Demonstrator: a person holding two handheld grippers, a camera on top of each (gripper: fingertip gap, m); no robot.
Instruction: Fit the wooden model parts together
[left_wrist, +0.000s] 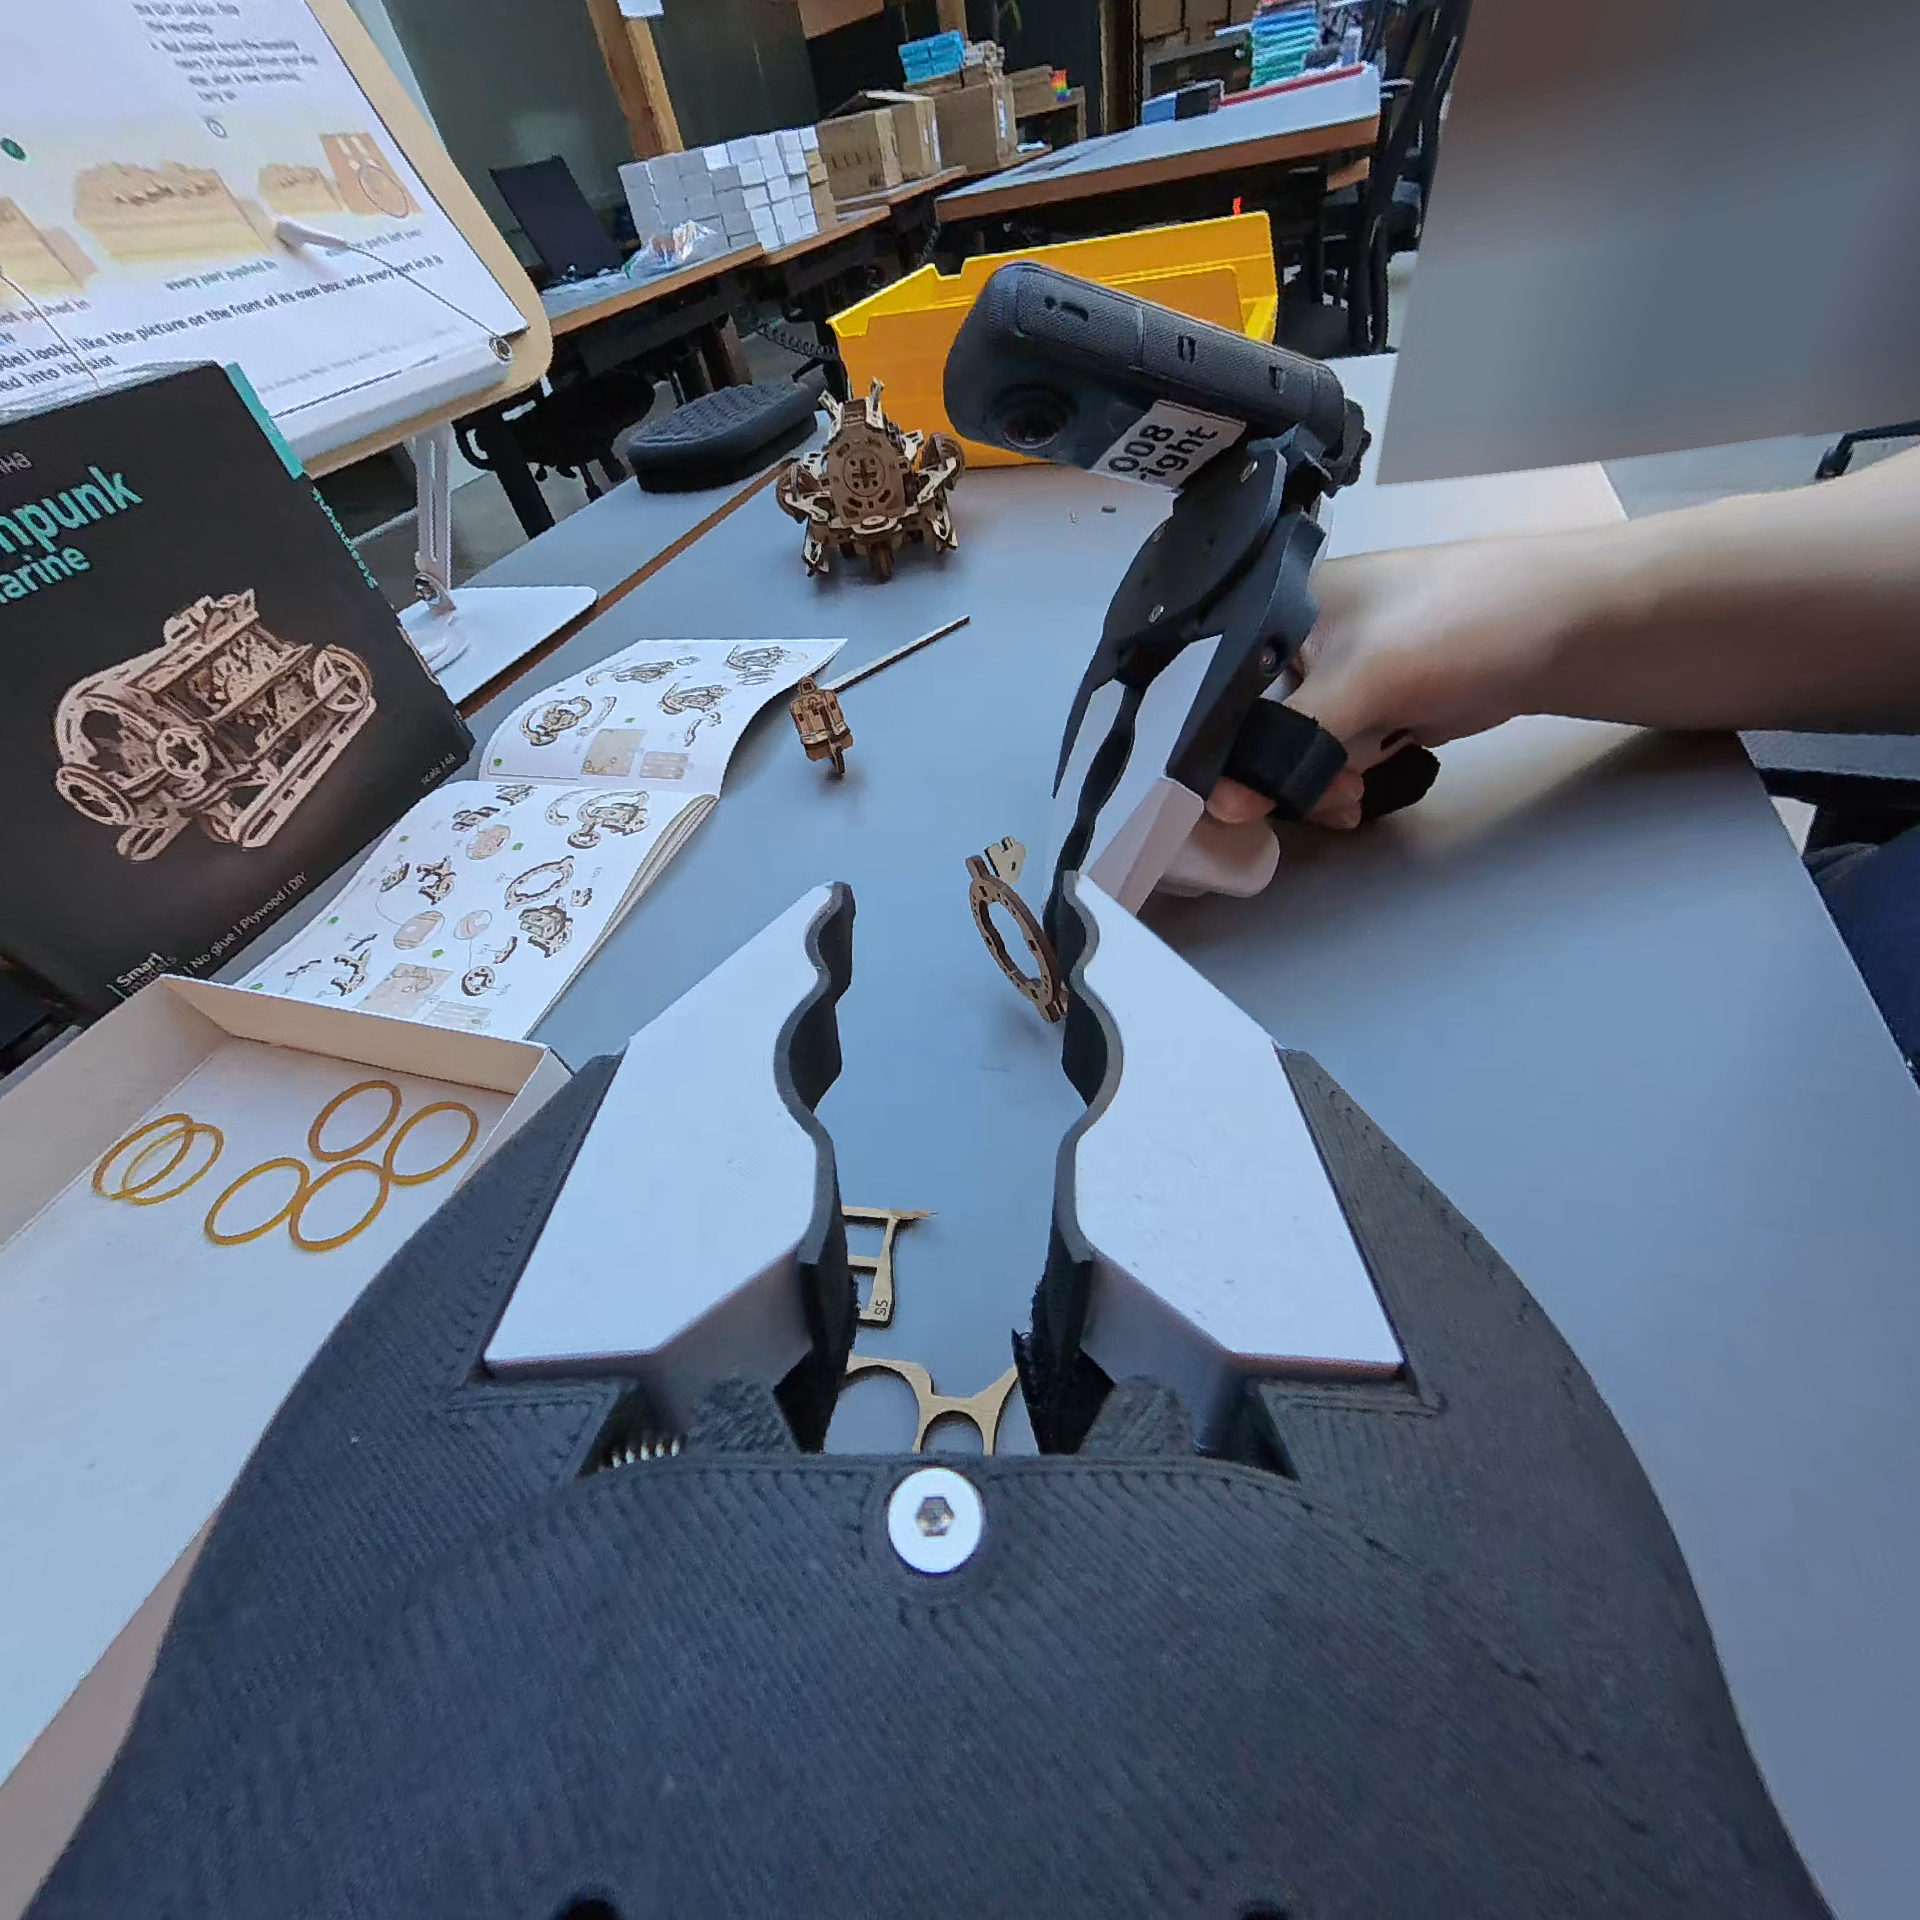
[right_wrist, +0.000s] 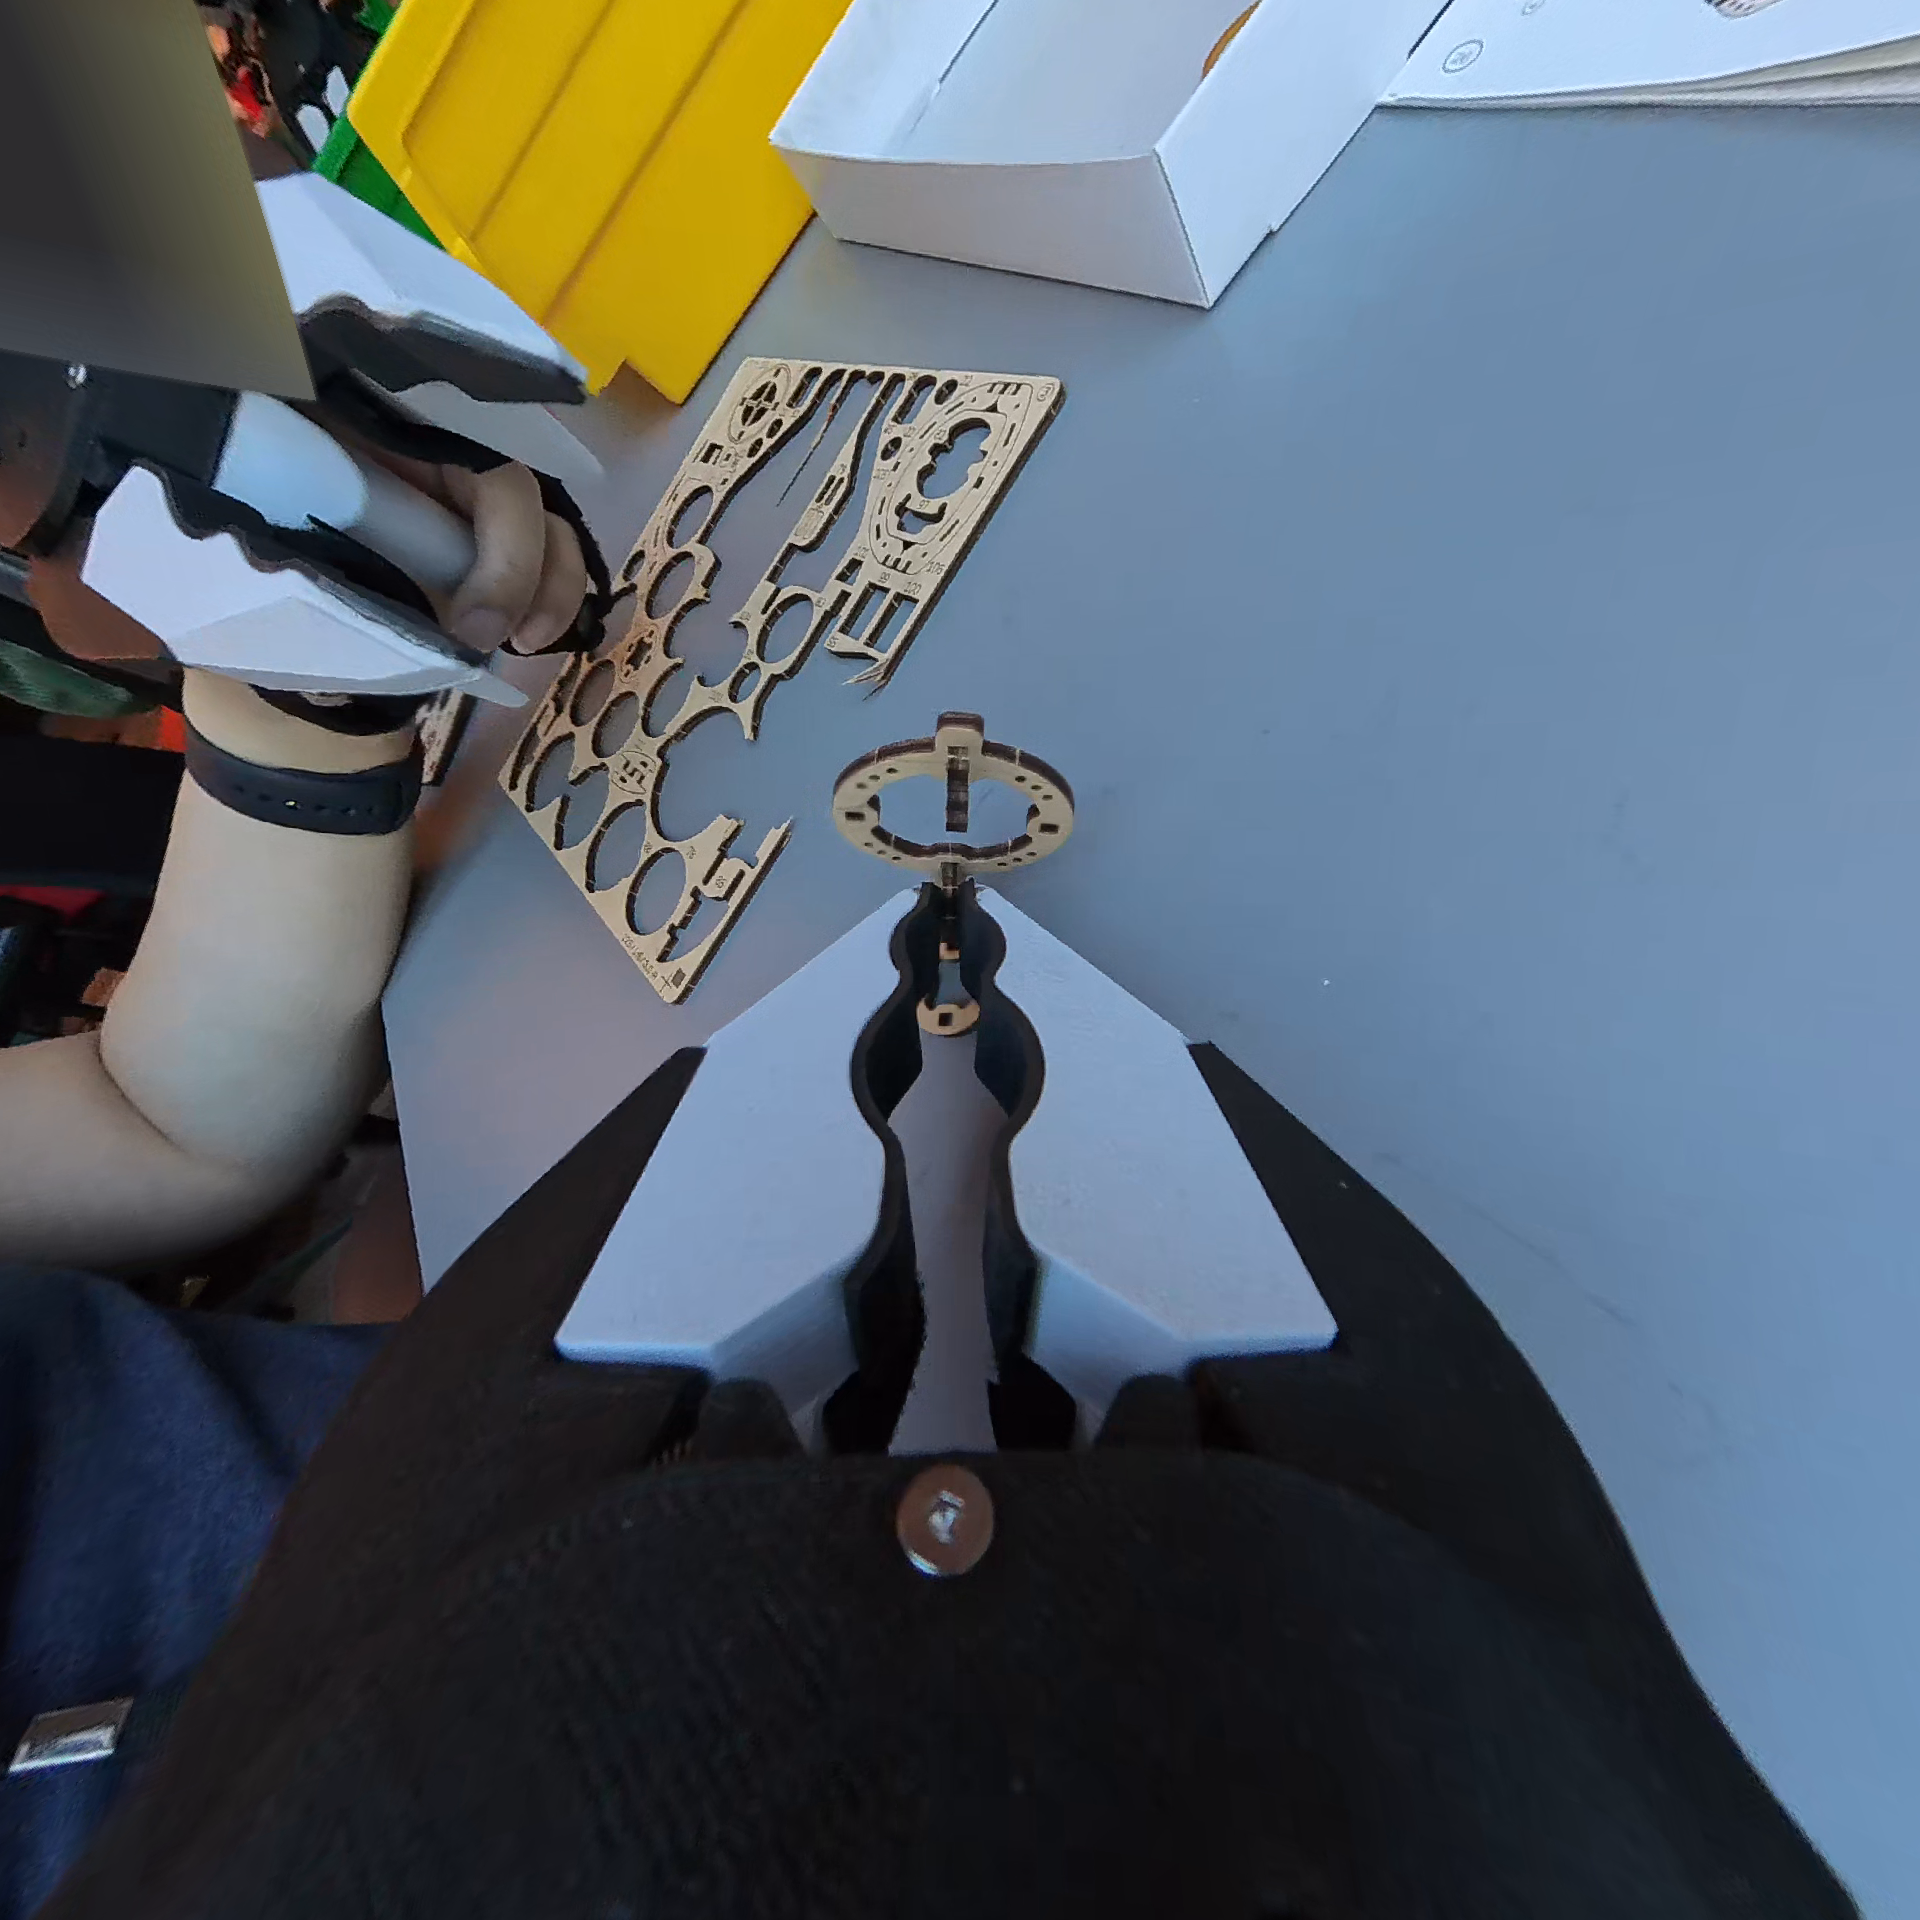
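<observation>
Right hand-held gripper (right_wrist: 948, 904): pinched on a thin tab of the wooden ring part (right_wrist: 951, 805), fingertips nearly together; the ring sticks out past the tips, clear of the counter (right_wrist: 1455, 831), probably so its slots stay free for a mating piece.
Ring part: oval ply ring with a small crosspiece slotted across it; just beside the punched part sheet (right_wrist: 769, 665), on the side away from the yellow bin (right_wrist: 582, 187).
Left hand-held gripper (left_wrist: 951, 914): parted moderately wide, nothing between the fingers; hovers low over the counter near the ring, looks ready to take or steady a piece.
Part sheet: flat on the counter, mostly emptied cut-outs; its edge shows under the left gripper.
Assembled model (left_wrist: 871, 488): stands beyond the ring, towards the yellow bin, likely the body the ring goes on.
Small sub-piece (left_wrist: 821, 719): lies between model and ring.
Manual (left_wrist: 551, 831): open, left of the ring, for reference.
Step, my guess: aligning the ring before a press-fit.
</observation>
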